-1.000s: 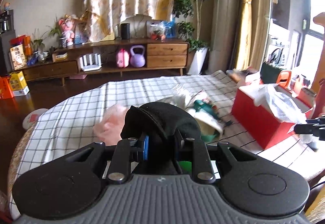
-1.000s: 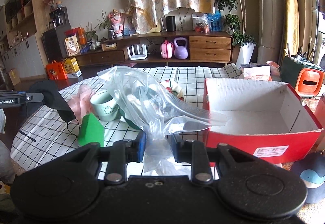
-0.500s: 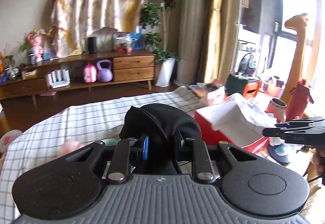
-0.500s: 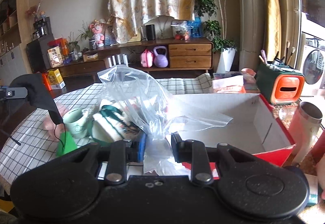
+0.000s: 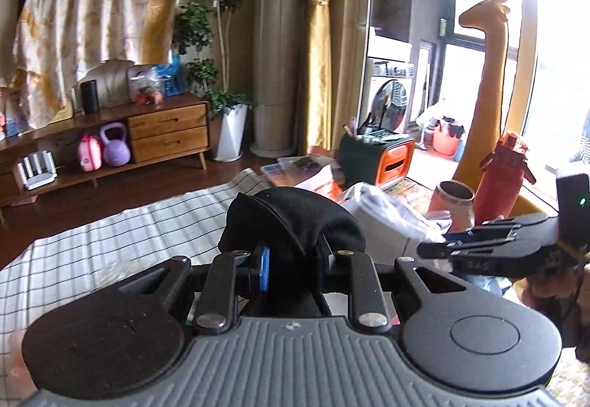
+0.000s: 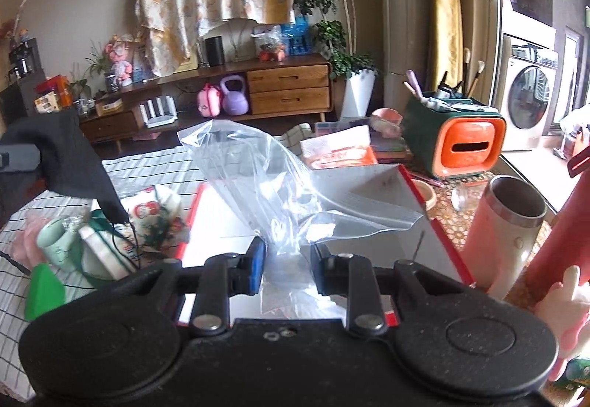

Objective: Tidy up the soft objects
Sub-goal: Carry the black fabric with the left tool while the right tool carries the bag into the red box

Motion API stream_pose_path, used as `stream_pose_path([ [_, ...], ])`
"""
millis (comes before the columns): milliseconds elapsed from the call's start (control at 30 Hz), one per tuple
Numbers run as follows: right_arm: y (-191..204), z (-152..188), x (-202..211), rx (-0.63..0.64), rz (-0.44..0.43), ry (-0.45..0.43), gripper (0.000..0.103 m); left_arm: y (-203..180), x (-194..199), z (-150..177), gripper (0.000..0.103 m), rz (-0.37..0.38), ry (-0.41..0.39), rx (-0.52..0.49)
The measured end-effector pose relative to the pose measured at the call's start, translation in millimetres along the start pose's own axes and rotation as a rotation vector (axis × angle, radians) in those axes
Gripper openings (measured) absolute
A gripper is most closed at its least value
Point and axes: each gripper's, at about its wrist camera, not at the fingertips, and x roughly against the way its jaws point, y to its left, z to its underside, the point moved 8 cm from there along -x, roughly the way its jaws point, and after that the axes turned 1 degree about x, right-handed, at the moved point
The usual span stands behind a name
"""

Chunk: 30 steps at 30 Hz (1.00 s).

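A black fabric piece [image 5: 295, 219] is clamped between the jaws of the left gripper [image 5: 293, 270]; in the left wrist view it bulges up over the fingertips toward 12 o'clock. In the right wrist view the same fabric [image 6: 70, 156] is seen hanging at 9 o'clock, with thin black cords trailing down from its lower corner over the clutter on the checked tablecloth [image 6: 147, 163].

A clear plastic bag [image 6: 280, 185] is pinched by the right gripper [image 6: 287, 268] at its lower end, and the rest is spread upward and toward 2 o'clock above the open red box [image 6: 442, 233], whose white interior is seen directly behind the bag. In the left wrist view the right gripper [image 5: 435, 250] is seen side-on at 3 o'clock, with the bag [image 5: 391, 211] bunched at its tip.

At 8 o'clock in the right wrist view a pale green mug [image 6: 55, 241], a printed soft item [image 6: 151, 211] and a green wedge-shaped object [image 6: 44, 292] are gathered on the tablecloth, left of the box. A pink tumbler [image 6: 509, 222] is stood at 3 o'clock, just beside the box's right wall.
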Motion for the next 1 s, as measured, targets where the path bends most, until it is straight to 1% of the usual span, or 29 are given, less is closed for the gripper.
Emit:
stream_pose_path([
  [133, -21.3, -2.8, -10.1, -0.021, 0.025, 0.006, 0.025, -27.1, -27.3, -20.8, 0.022, 0.037, -0.021, -0.01],
  [233, -35.4, -3.4, -18.4, -0.036, 0.042, 0.017, 0.025, -38.3, -45.9, -31.5, 0.022, 0.056, -0.027, -0.009],
  [333, -46.4, -0.3, -28.9, -0.045, 0.055, 0.038, 0.025, -49.7, -65.3, -34.7, 0.022, 0.068, -0.024, -0.014],
  [400, -51.9, 1.8, -38.5, -0.054, 0.06, 0.055, 0.025, -56.1, -83.8, -29.5, 0.022, 0.069, -0.011, -0.022],
  [467, -55.1, 4.4, -48.7, -0.056, 0.064, 0.073, 0.025, -61.0, -108.5, -18.3, 0.022, 0.06, 0.036, -0.033],
  [567, -59.8, 5.4, -64.6, -0.044, 0.076, 0.093, 0.025, -61.6, -138.5, 2.3, 0.022, 0.059, 0.113, -0.015],
  [667, -60.8, 8.5, -78.4, -0.037, 0.069, 0.121, 0.025, -62.0, -163.2, 16.8, 0.022, 0.051, 0.165, -0.008],
  [833, -55.3, 17.3, -97.0, 0.032, 0.055, 0.192, 0.025, -67.9, -194.1, 36.2, 0.022, 0.037, 0.257, -0.064],
  [1000, -48.6, 33.5, -110.7, 0.121, 0.061, 0.283, 0.025, -77.3, -214.7, 52.8, 0.022, 0.05, 0.337, -0.076],
])
